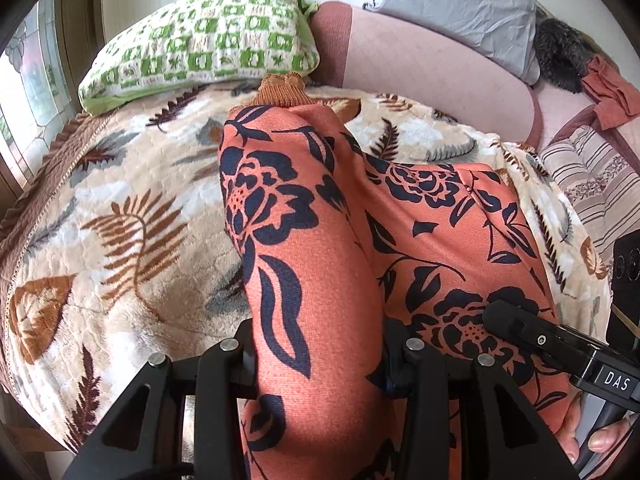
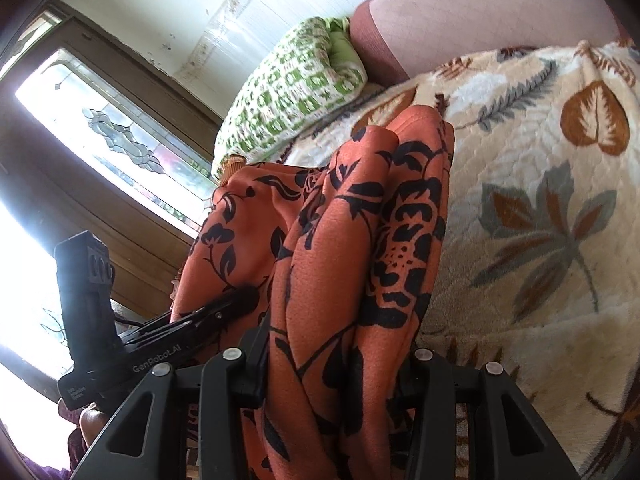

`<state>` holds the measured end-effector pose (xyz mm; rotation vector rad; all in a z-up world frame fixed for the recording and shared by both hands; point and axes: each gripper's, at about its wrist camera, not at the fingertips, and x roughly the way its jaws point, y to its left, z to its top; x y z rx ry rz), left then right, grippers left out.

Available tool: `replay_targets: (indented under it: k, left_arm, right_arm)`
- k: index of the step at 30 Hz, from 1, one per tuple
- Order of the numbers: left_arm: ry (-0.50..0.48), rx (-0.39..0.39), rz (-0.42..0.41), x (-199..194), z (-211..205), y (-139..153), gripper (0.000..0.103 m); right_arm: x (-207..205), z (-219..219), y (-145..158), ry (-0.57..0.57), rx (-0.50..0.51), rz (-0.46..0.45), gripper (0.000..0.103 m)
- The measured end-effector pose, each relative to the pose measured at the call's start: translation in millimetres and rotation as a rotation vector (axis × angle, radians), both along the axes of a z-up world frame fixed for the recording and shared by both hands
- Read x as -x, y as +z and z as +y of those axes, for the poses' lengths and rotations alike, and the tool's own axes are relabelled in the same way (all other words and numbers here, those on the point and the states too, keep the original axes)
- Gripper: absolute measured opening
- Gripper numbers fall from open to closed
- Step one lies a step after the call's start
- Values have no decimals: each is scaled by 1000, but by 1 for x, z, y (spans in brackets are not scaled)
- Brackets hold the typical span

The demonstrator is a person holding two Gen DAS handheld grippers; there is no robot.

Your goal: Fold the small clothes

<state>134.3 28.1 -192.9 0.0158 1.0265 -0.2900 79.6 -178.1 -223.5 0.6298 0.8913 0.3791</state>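
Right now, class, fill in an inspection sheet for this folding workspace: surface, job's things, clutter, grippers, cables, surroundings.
Surface: leaf-print blanket spread over a bed.
Job's things: orange floral garment, bunched and lifted at the near end, its ribbed cuff by the pillow.
Clutter: green checked pillow, grey pillow, dark furry item, rust cloth, striped cushion.
Grippers: left gripper and right gripper each have fingers shut on the garment.
Cables: a thin dark lead behind the left gripper's body in the right wrist view; nothing else seen.
Surroundings: patterned-glass window, white wall, pink headboard.
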Motion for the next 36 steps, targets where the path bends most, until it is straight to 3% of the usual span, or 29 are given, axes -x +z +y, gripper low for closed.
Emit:
replay_targets:
  k: [11,19,21,27,36]
  left_arm:
    - [10,-21,67,-14,5,-43,47]
    - [-3,-84,31,-17,1,-46,68]
    - [-13,-106,19,-16,-2,-44,68]
    - [-4,-130,3,-12,1,-35,68]
    - [21,-149,-51,1,13,-11,68]
  right_arm:
    - [-13,-3,-43,-10,-36,88,46]
    - [-11,-11,-60,-27,-73,113,51]
    - [-11,-11,-58,-28,-60,126,59]
    - [-5,-16,-42,-43,-5,139,64]
    - [17,-23,13,-83,124,-10,64]
